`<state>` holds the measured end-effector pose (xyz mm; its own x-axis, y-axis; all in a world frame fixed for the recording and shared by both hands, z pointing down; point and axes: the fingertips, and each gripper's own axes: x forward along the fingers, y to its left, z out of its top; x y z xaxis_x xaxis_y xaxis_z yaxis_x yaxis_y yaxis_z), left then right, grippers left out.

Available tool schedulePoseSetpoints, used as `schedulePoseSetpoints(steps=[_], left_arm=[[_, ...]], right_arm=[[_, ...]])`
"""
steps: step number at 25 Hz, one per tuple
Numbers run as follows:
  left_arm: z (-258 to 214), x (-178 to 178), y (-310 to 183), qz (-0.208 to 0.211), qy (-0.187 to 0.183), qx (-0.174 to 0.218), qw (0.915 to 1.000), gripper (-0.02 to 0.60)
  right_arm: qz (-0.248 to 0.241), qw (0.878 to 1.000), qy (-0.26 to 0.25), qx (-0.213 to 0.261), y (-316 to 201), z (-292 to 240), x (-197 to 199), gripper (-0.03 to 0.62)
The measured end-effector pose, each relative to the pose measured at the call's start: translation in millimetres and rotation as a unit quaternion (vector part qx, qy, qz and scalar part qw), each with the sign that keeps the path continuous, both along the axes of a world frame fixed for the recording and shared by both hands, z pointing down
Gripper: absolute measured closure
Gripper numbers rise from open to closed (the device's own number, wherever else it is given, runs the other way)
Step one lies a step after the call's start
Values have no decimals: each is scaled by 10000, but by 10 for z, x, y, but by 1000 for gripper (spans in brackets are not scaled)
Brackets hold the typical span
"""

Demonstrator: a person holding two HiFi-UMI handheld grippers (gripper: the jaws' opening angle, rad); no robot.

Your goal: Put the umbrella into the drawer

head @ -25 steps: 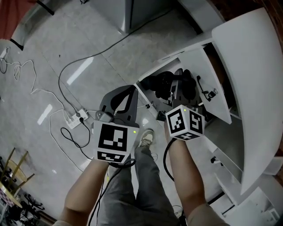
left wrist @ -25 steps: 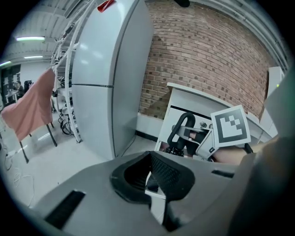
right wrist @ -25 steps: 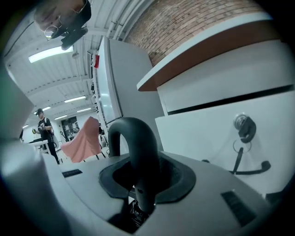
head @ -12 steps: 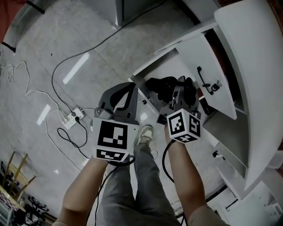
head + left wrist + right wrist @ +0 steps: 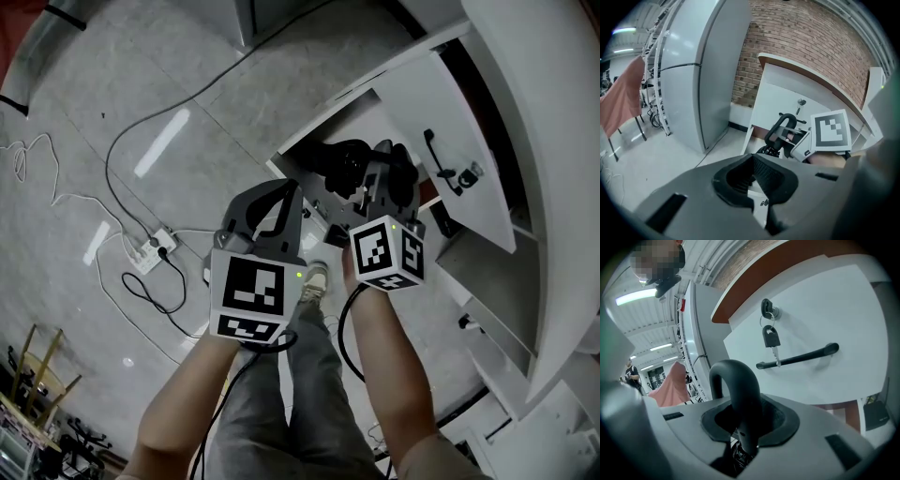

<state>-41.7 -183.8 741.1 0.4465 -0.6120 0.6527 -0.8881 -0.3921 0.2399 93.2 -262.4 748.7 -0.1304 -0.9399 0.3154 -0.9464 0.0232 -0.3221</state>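
As seen from above in the head view, black umbrella (image 5: pixel 339 161) sits within open white drawer (image 5: pixel 323 122), upper centre; right gripper (image 5: pixel 373 176) is at it, left gripper (image 5: pixel 279 192) just left. Left gripper view: fingers together, empty. Right gripper view, centre: fingers clamped on umbrella's hooked handle (image 5: pixel 738 390).

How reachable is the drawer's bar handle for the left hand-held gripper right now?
Probably not directly: the right hand-held gripper, holding the umbrella, sits between the left hand-held gripper and the bar handle.
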Motion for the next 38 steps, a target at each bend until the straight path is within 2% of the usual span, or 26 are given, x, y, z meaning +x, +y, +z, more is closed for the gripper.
schedulePoseSetpoints(steps=[5,9,11,15,19,25,30,33,38], left_arm=[[98,81,-5,14,24,-85,10000,574],[133,217,-29,78,58,-111,9999,574],[151,290,-35,112,98,-128,9998,574],[217,425,-7,215,124,-186,9995,574],[315,564,63,341,127,-280,9989,574],[516,795,174,533,143,-387,9977,574],[720,1035,271,759,213,-418,9960,574],[838,1213,356,936,227,-427,9944,574],[1073,1485,542,1232,226,-515,9908,574]], right_arm=[[-73,9999,-103,-106,20,32,82,507],[154,9991,-267,-287,99,99,266,490],[339,9981,-369,-371,151,147,398,439],[693,9942,-656,-504,278,254,639,394],[1055,9878,-947,-640,444,378,867,341],[1586,9705,-1656,-747,779,644,1189,315],[2135,9452,-2343,-783,1100,937,1458,296],[2496,9224,-2823,-852,1286,1153,1595,290],[3258,8595,-3831,-912,1617,1639,1828,292]])
